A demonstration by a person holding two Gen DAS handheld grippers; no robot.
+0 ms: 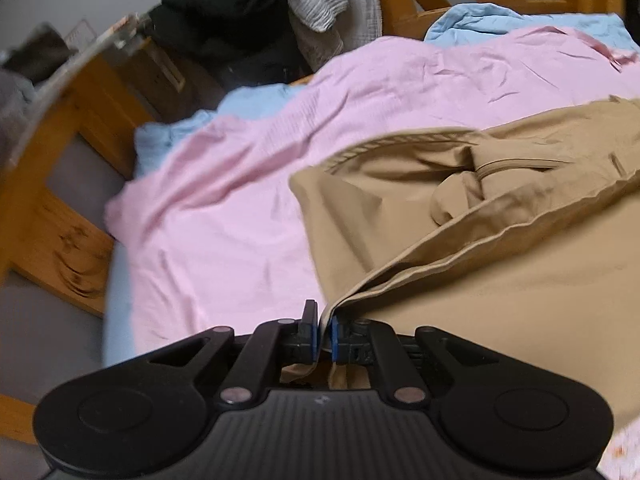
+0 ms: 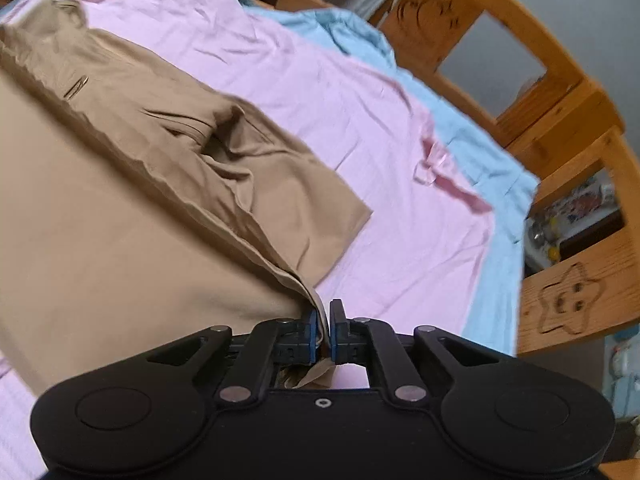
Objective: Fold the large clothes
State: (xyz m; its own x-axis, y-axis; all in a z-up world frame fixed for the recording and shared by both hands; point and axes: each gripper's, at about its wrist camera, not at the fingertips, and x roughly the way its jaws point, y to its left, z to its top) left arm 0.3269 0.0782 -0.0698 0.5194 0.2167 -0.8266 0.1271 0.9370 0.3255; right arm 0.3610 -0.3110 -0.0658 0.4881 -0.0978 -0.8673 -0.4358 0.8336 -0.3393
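In the left wrist view, a wooden bed frame (image 1: 60, 236) runs down the left edge, with a heap of dark and grey clothes (image 1: 256, 4) piled behind it at the top. One pale blue sheet (image 1: 176, 136) shows along the bed's edge, and one pink sheet (image 1: 224, 216) lies over it, creased. To the right of that, one pair of tan trousers (image 1: 500, 264) is spread on the pink sheet, its zip fly and a pocket slit visible in the far part. A folded-over layer of the trousers rises from the cloth straight into the left tool (image 1: 323, 330), which sits at the bottom centre. Its jaws are nearly together, the blue pads pinching a tan fabric edge, and more tan cloth shows behind the pads.

In the right wrist view the same trousers (image 2: 104, 248) fill the left half, lying on the pink sheet (image 2: 384, 184). A raised seam edge runs diagonally from the upper left down to the right tool (image 2: 325, 330) at the bottom centre. That tool's jaws are likewise almost closed, clamped on a thin tan edge, with a scrap of the cloth bunched behind the pads. Right of the pink sheet comes a strip of the blue sheet (image 2: 496, 240), then the wooden frame (image 2: 560, 308), carved with one smiling star.

There are two tools in all, each gripping a part of the single pair of trousers.
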